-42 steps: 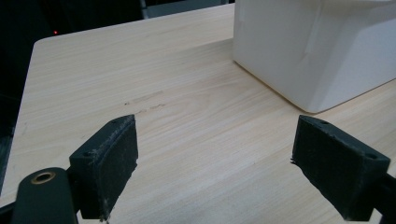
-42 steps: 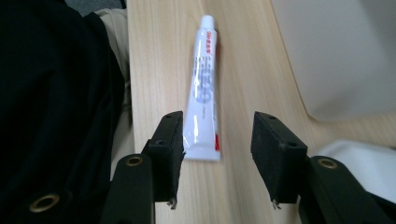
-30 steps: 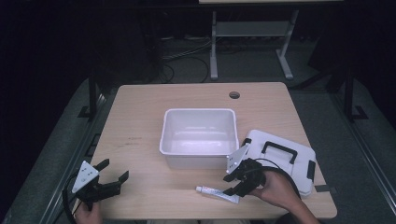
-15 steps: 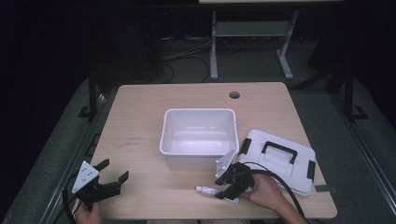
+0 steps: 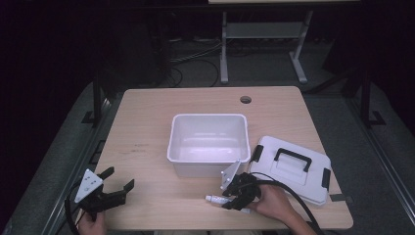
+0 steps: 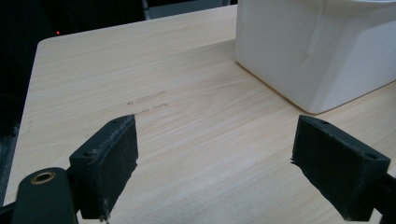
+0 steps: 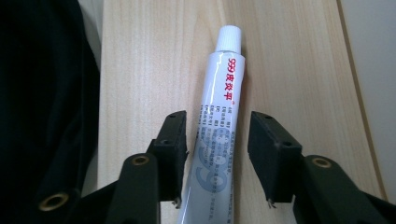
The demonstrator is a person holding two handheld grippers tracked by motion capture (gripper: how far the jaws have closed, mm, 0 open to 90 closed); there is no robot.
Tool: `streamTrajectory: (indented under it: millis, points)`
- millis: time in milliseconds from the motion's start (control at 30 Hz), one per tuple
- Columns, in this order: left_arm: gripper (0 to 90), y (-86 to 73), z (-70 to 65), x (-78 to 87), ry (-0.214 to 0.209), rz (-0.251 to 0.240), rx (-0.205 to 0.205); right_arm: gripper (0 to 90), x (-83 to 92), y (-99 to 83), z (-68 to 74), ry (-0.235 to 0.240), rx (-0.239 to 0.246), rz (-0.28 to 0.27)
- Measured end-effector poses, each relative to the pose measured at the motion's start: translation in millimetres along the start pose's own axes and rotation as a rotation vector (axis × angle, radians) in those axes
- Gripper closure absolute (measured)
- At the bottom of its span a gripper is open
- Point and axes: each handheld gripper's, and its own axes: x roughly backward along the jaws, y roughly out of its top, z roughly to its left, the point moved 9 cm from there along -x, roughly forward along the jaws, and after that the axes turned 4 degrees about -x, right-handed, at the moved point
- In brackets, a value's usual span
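My right gripper (image 7: 217,154) has just been closing, jaws not yet pinching the light, squashy ointment tube (image 7: 215,135), so I'd grip its firmer mid-body gently, while my left gripper (image 6: 215,163) gapes empty

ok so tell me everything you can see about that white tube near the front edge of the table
The tube is white and glossy, like soft plastic or coated metal, with a ribbed white screw cap and red and grey-blue print along its body. It lies flat on the wooden table, close to the front edge, in front of the white bin, cap pointing away from the right gripper. That gripper's jaws straddle its body and have just been closing; a small gap still shows on each side.
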Motion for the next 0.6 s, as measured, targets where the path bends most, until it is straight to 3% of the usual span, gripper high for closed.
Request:
streamTrajectory:
  millis: [333, 600]
  points:
    - [13.4, -0.2, 0.9, 0.4, -0.002, -0.002, 0.003, 68.4, -3.2, -1.1, -0.2, -0.020, 0.031, 0.022]
    - [13.4, -0.2, 1.7, 0.8, 0.000, -0.006, 0.009, 70.4, -3.6, -0.5, -0.2, -0.035, 0.055, 0.034]
